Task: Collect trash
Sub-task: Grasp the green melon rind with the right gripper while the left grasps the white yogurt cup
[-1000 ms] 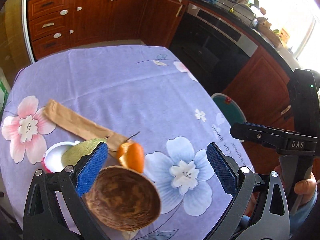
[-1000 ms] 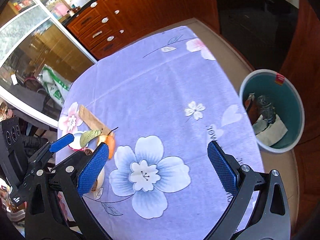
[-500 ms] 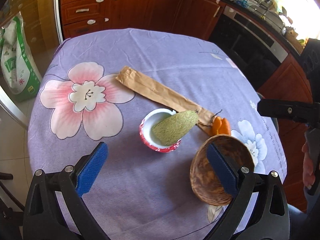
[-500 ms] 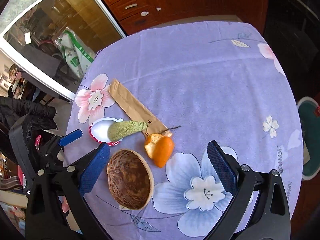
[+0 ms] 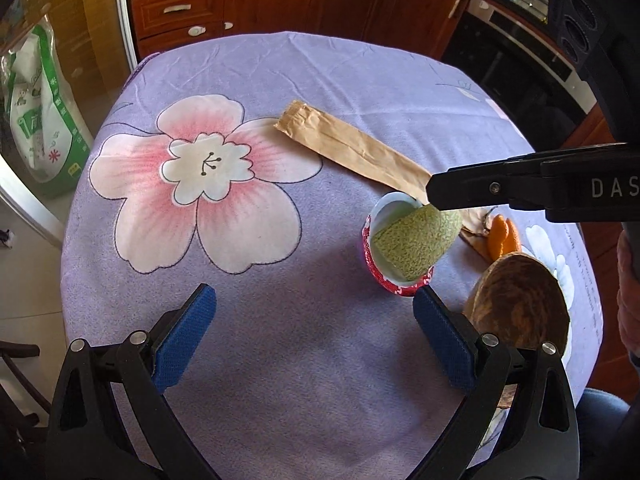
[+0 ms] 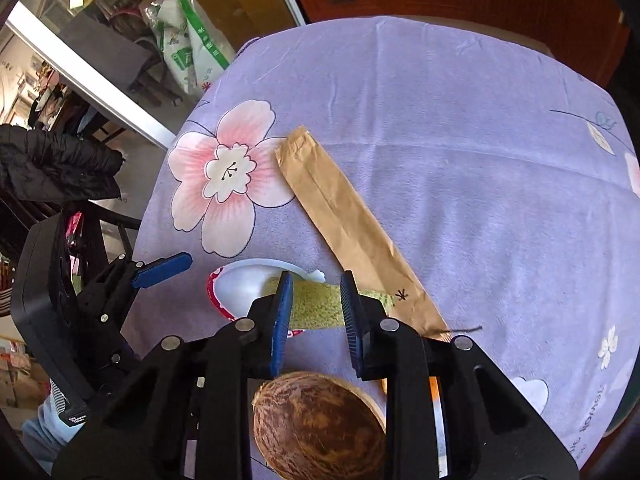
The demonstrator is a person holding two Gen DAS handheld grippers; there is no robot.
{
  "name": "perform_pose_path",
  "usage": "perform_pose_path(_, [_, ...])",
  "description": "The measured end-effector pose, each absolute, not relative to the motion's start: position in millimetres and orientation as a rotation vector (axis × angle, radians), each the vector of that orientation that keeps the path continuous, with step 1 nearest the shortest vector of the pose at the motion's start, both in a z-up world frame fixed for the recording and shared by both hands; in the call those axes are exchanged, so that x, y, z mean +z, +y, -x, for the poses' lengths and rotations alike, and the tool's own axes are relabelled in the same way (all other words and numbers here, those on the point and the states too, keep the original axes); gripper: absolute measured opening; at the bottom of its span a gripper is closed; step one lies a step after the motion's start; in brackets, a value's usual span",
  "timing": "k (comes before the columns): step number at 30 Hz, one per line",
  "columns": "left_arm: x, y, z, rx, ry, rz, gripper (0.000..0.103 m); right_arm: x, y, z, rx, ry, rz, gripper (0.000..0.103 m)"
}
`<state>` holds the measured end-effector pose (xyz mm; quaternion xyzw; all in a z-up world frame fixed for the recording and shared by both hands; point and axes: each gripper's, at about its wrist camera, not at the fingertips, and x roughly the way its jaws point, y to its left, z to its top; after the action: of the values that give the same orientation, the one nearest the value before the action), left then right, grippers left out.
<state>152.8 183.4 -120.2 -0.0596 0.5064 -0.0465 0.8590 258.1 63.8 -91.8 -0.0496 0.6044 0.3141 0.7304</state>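
The right tool [image 6: 316,312] is closing around the melon rind [image 6: 318,306] in the cup [image 6: 240,288]; the left tool [image 5: 312,332] gapes empty at 7 o'clock.

The round table [image 5: 360,80] is covered by a lilac tablecloth [image 6: 460,140] printed with large pink-and-white flowers. Directly on the cloth lie a long flat brown paper bag [image 5: 352,148], a red-and-white cup [image 5: 384,276] tipped on its side with a green melon rind [image 5: 420,240] resting in its mouth, orange peel [image 5: 502,236], and a brown coconut shell half [image 5: 520,308]. The bag's near end lies just beside the cup and the peel; the shell sits near the table edge.
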Motion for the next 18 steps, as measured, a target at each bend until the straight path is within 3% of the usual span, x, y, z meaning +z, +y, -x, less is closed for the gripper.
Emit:
perform_pose_path(5, [-119.7, 192.4, -152.6, -0.082, 1.059, 0.142, 0.099, -101.4, 72.9, -253.4, 0.722, 1.357, 0.174, 0.032])
perform_pose_path(7, [-119.8, 194.8, -152.6, -0.078, 1.055, 0.142, 0.099, -101.0, 72.5, -246.0, 0.740, 1.367, 0.199, 0.047])
perform_pose_path(9, [-119.9, 194.5, -152.1, -0.078, 1.054, 0.141, 0.099, -100.9, 72.7, -236.9, 0.749, 1.359, 0.240, 0.051])
perform_pose_path(15, [-121.5, 186.7, -146.6, -0.067, 1.059, 0.079, 0.099, -108.5, 75.9, -216.8, 0.759, 1.355, 0.337, 0.050])
perform_pose_path(18, [-121.2, 185.8, -139.8, -0.083, 1.060, 0.078, 0.099, -109.4, 81.5, -208.4, 0.767, 1.340, 0.380, 0.033])
